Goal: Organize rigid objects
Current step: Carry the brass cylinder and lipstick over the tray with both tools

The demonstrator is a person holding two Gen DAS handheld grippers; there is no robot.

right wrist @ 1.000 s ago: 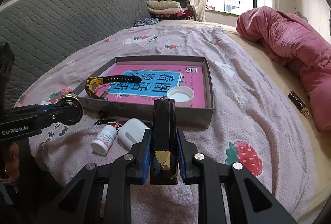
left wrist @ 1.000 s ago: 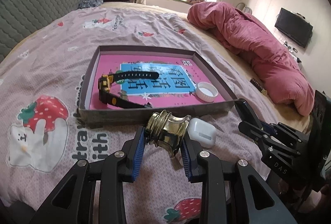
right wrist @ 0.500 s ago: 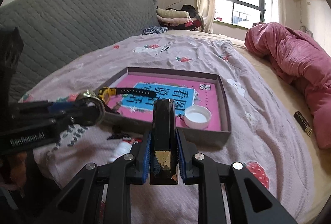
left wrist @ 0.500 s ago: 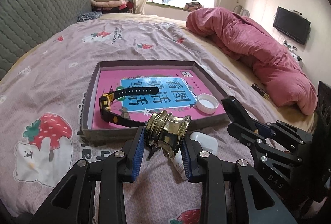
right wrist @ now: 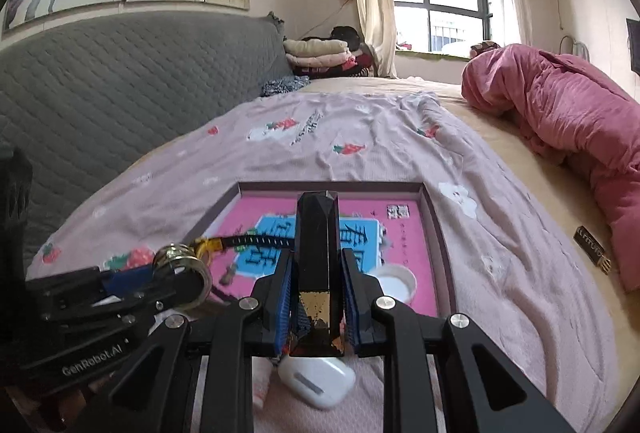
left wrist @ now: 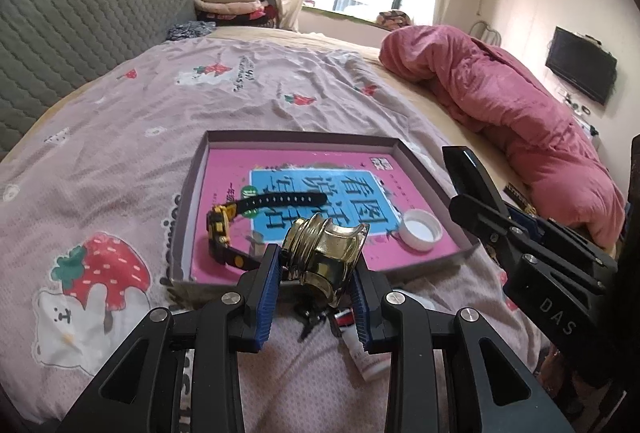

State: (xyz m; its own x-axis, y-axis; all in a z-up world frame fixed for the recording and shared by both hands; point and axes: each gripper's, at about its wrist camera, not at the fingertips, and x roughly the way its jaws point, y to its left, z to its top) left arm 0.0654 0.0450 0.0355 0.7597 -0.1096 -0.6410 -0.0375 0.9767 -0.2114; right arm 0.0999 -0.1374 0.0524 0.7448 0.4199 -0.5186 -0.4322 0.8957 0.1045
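Note:
My left gripper (left wrist: 316,297) is shut on a shiny gold metal spool (left wrist: 324,253), held above the near edge of a shallow box (left wrist: 192,193) with a pink and blue bottom. In the box lie a black and yellow watch (left wrist: 240,221) and a white cap (left wrist: 421,230). My right gripper (right wrist: 316,297) is shut on a tall black faceted bar (right wrist: 318,265) with gold flecks, held upright over the box's near edge (right wrist: 436,233). White earbuds case (right wrist: 316,381) and a small white bottle (left wrist: 362,349) lie on the sheet below the grippers.
The box sits on a lilac strawberry-print sheet (left wrist: 120,137) on a bed. A pink duvet (left wrist: 520,113) is heaped at the right. A small dark and gold object (right wrist: 592,249) lies beside it. A grey quilted headboard (right wrist: 120,93) runs along the left.
Both grippers have risen and moved forward toward the box, still holding their objects. The earbuds case and bottle now sit lower, under the grippers.

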